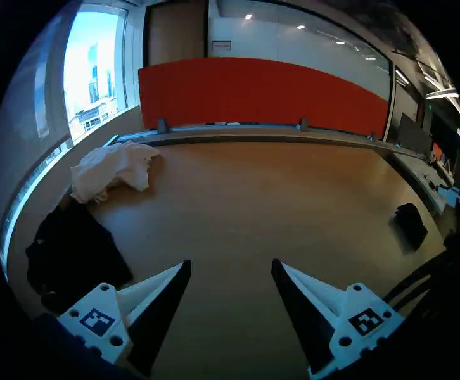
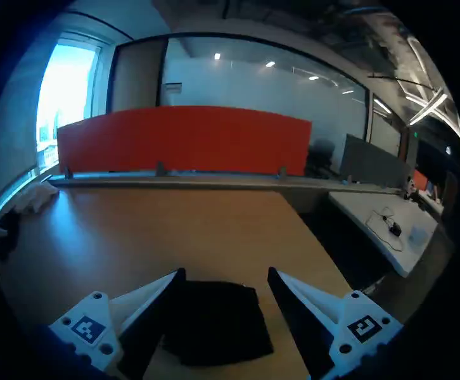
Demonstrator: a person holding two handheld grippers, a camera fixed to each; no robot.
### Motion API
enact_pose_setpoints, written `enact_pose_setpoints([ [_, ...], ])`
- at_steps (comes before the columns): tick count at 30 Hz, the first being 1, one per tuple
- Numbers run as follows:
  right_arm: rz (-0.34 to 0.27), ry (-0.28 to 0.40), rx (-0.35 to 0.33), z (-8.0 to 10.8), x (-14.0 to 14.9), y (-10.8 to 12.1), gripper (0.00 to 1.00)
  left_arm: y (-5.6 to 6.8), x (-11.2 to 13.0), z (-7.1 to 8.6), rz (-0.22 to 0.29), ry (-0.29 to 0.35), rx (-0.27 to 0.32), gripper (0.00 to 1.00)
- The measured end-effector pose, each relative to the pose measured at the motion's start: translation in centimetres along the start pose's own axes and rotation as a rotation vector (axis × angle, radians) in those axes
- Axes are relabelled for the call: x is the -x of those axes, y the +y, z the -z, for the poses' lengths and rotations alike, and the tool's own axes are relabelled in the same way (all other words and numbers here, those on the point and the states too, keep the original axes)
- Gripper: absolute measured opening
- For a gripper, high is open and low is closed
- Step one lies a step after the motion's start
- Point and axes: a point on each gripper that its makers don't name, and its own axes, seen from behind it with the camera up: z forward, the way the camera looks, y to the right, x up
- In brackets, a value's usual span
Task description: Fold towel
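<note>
A crumpled white towel lies at the far left of the wooden table, small and distant as the white towel in the right gripper view. A dark cloth is heaped nearer, just left of my left gripper, which is open with nothing between its fingers. A folded dark towel lies flat on the table below and between the fingers of my right gripper, which stands open above it. The same folded dark towel appears at the right in the left gripper view.
A red divider panel runs along the table's back edge, with a window at the left. Another desk with a cable and small items stands to the right across a gap. A glass wall rises behind.
</note>
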Motion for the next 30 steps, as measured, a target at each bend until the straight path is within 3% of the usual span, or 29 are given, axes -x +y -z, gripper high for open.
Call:
enact_pose_setpoints([
  [9, -0.016, 0.148, 0.029, -0.2, -4.5, -0.4, 1.00, -0.7, -2.5, 0.2, 0.019, 0.099, -0.037, 0.94],
  [17, -0.019, 0.216, 0.008, -0.6, -7.3, -1.4, 1.00, -1.3, -5.3, 0.7, 0.020, 0.207, -0.049, 0.94],
  [30, -0.011, 0.304, -0.037, -0.5, -11.4, -4.5, 1.00, -3.7, -9.0, 1.9, 0.043, 0.347, -0.105, 0.94],
])
